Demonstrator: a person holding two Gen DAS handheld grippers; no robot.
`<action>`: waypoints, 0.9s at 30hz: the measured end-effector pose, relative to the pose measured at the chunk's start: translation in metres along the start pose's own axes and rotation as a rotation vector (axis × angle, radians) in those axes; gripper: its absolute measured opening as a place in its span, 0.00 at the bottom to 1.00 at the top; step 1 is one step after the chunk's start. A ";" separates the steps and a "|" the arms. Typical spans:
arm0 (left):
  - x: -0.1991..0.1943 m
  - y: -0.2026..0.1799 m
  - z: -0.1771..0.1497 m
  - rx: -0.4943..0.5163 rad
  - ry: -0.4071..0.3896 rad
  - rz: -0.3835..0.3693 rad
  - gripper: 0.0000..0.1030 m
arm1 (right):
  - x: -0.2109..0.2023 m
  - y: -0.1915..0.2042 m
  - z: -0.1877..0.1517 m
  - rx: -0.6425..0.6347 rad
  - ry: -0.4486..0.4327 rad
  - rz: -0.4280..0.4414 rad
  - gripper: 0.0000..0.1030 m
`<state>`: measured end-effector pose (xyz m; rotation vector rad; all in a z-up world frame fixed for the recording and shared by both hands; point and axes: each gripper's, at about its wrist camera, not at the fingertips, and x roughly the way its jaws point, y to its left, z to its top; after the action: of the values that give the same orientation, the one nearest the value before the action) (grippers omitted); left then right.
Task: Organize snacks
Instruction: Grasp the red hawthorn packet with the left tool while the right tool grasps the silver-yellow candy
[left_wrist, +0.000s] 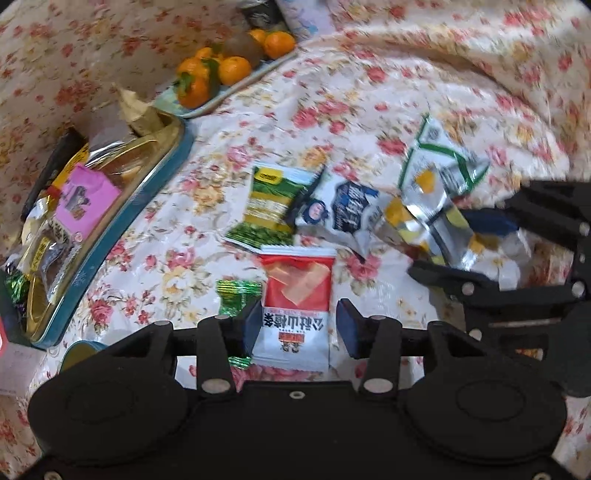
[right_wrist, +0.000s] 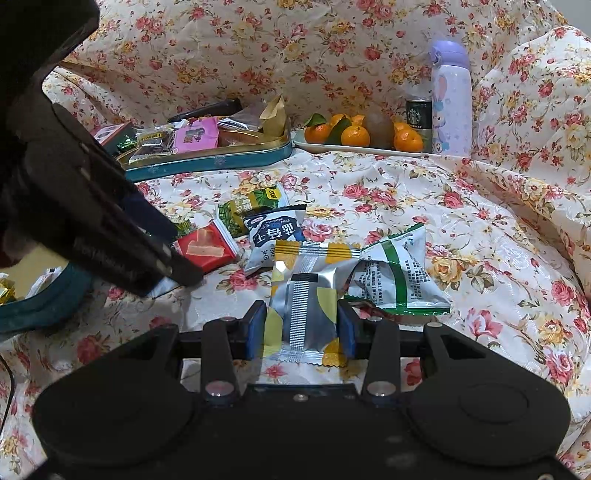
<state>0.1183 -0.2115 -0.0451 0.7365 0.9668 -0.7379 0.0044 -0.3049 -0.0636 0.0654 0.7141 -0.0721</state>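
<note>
A: Where do we have room?
B: Bare floral cloth (right_wrist: 424, 192) lies ahead-right of our right claw (right_wrist: 301, 325); the teal tin (right_wrist: 221, 158) edges the far left.
A: Grips?
B: Right claw, tilted down, clamps the silver-yellow packet (right_wrist: 306, 295). Left claw (left_wrist: 295, 325), pointing steeply down, stands apart around the red-and-white packet (left_wrist: 295, 295), its right pad clear of it.

Left gripper (left_wrist: 300, 326) fingers spread apart; right gripper (right_wrist: 302, 328) fingers clamped.
</note>
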 end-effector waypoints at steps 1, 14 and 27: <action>0.001 -0.002 0.000 0.009 -0.002 0.008 0.53 | 0.000 0.000 0.000 -0.001 0.000 0.000 0.42; 0.005 0.005 0.004 -0.217 0.036 -0.028 0.42 | 0.000 0.000 0.001 0.014 0.007 0.003 0.42; -0.013 -0.007 -0.032 -0.512 0.028 0.071 0.41 | 0.009 -0.014 0.025 0.191 0.097 0.012 0.43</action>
<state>0.0933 -0.1867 -0.0466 0.3300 1.0911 -0.3907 0.0258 -0.3215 -0.0512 0.2575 0.8027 -0.1259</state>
